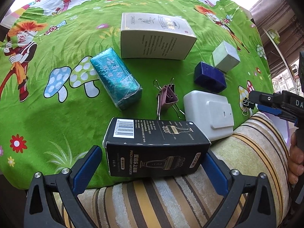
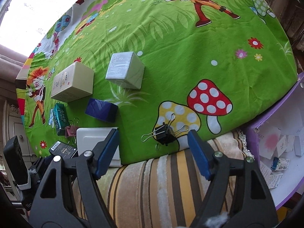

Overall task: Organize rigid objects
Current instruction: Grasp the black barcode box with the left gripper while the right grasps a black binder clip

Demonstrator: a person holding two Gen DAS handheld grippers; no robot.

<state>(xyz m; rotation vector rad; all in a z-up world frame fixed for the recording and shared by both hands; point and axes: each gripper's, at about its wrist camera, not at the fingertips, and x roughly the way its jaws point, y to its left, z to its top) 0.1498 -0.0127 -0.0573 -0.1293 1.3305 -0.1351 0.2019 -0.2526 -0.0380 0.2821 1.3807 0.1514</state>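
My left gripper (image 1: 152, 161) stands open around a black box (image 1: 154, 148) that lies on the green cloth; a gap shows beside its left finger. Beyond it lie a teal packet (image 1: 115, 79), a cream box (image 1: 155, 36), a pink binder clip (image 1: 168, 96), a dark blue box (image 1: 210, 77), a pale green box (image 1: 226, 57) and a white plastic case (image 1: 208, 112). My right gripper (image 2: 153, 142) is open, its fingers either side of a black binder clip (image 2: 165, 133) lying on the cloth.
The green cartoon cloth (image 2: 180, 47) covers a round table. A striped towel (image 2: 152, 180) lies at the near edge. A purple-rimmed white bin (image 2: 281, 152) with small boxes stands at the right. The right gripper also shows in the left wrist view (image 1: 252, 102).
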